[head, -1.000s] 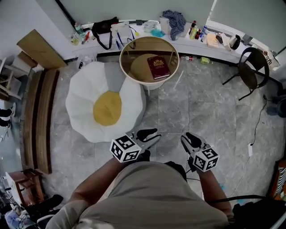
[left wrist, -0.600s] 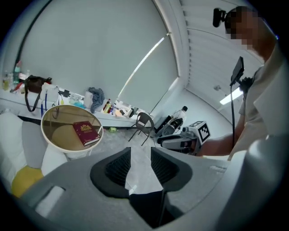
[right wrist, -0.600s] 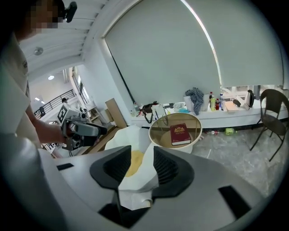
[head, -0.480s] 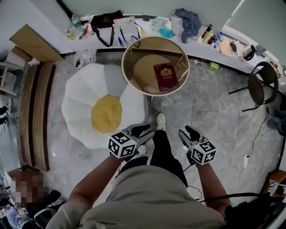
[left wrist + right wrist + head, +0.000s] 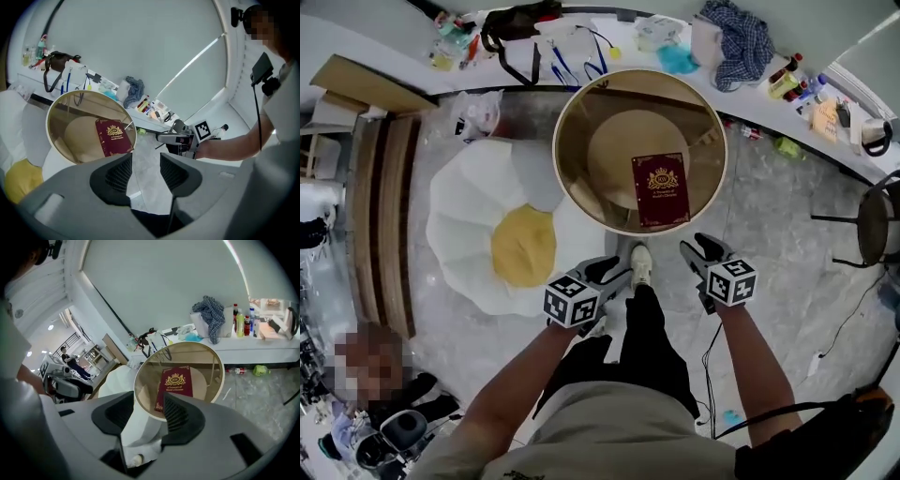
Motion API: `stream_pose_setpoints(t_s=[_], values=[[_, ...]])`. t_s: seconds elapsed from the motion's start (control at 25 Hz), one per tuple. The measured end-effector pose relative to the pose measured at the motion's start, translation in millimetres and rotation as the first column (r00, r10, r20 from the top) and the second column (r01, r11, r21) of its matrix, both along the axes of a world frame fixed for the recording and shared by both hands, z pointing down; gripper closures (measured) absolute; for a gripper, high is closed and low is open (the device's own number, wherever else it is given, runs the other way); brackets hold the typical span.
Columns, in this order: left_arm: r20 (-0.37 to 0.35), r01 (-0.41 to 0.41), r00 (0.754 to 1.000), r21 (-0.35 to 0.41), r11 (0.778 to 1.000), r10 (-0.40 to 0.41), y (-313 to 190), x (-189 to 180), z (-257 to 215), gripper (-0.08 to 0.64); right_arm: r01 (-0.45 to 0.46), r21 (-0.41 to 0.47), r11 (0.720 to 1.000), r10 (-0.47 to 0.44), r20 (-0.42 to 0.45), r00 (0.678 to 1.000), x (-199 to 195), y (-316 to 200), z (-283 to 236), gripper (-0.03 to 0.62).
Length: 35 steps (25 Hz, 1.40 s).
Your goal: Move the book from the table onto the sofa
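Change: since 1 second ago the 2 grippers have come forward to the table's (image 5: 556, 155) near edge, and their jaws stand wider.
Left gripper (image 5: 617, 273): just off the table's near-left edge; jaws apart and opening, only floor between them.
Right gripper (image 5: 696, 247): just off the near-right edge; jaws apart and opening, nothing gripped. In its own view the book shows beyond the gap.
Book (image 5: 661, 190): dark red with a gold crest, flat and cover up on the table, right of centre, close to the near edge, apart from both grippers.
Table: round, clear top, pale rim.
Sofa (image 5: 469, 202): white with a yellow centre, on the floor left of the table, its edge under the table's left edge.
Shoe (image 5: 641, 265): on the floor between the 2 grippers.
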State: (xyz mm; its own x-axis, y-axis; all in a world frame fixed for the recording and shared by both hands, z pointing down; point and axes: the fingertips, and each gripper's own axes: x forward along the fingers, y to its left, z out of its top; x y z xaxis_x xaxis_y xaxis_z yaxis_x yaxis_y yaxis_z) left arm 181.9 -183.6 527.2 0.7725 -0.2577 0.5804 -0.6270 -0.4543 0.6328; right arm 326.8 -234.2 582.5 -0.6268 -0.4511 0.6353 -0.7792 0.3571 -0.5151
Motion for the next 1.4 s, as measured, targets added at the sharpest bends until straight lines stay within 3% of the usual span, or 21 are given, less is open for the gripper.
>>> stream_pose_setpoints(t_s=[0.36, 0.48, 0.76, 0.92, 1.12, 1.4], values=[[0.082, 0.103, 0.992, -0.142, 0.985, -0.092, -103, 19, 147, 0.365, 0.015, -0.118, 0.993, -0.014, 0.008, 1.000, 14, -107, 132, 0.387], [0.105, 0.130, 0.988, -0.184, 0.974, -0.113, -121, 19, 192, 0.357, 0.000, -0.169, 0.986, 0.003, 0.018, 1.000, 19, -118, 171, 0.383], [0.105, 0.097, 0.992, -0.221, 0.971, -0.075, -137, 29, 255, 0.347, 0.005, -0.239, 0.971, 0.012, 0.069, 0.998, 14, -110, 215, 0.377], [0.063, 0.100, 0.994, -0.248, 0.964, -0.087, -137, 38, 270, 0.347, -0.042, -0.238, 0.970, 0.068, 0.102, 0.992, 11, -109, 218, 0.406], [0.103, 0.116, 0.990, -0.214, 0.970, -0.096, -127, 50, 273, 0.347, -0.050, -0.230, 0.972, 0.074, 0.095, 0.993, 22, -94, 214, 0.434], [0.101, 0.138, 0.987, -0.153, 0.978, -0.124, -102, -15, 236, 0.347, -0.007, -0.182, 0.983, 0.027, 0.109, 0.994, -43, -69, 173, 0.445]])
